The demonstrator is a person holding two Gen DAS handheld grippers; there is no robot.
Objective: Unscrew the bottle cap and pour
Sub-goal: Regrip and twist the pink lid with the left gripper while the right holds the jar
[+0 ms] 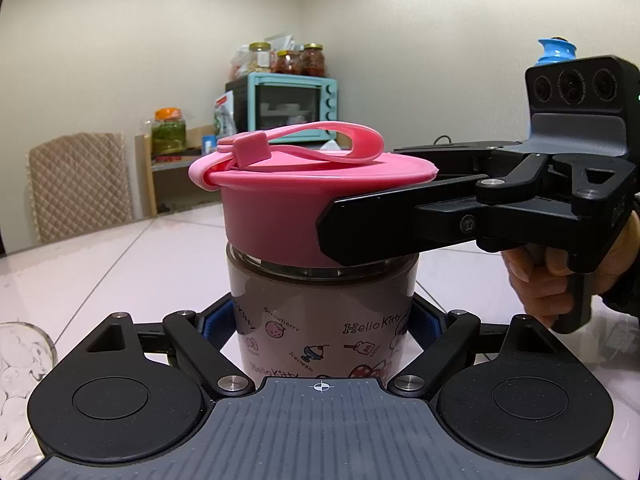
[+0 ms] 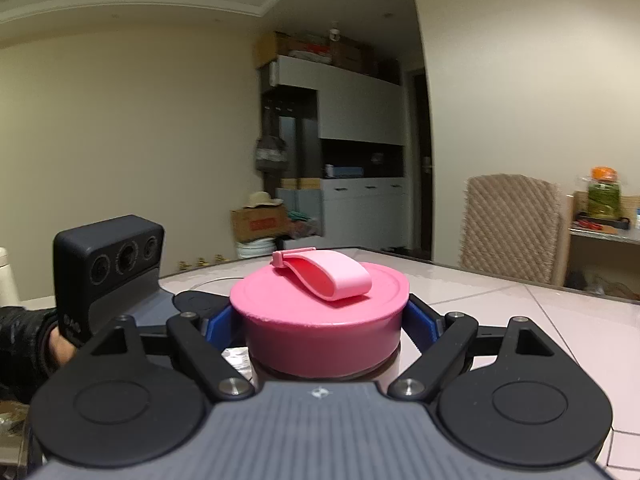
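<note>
A glass bottle with Hello Kitty prints and brown liquid stands upright on the white table. My left gripper is shut on its body, blue pads pressing both sides. A wide pink cap with a pink strap loop sits on the bottle's neck. My right gripper reaches in from the right and is shut on that pink cap. In the right wrist view its blue pads touch the cap on either side of the right gripper.
A clear glass stands at the lower left, close to my left gripper. A hand holds the right gripper's handle. Behind the table are a woven chair and a teal toaster oven on a shelf with jars.
</note>
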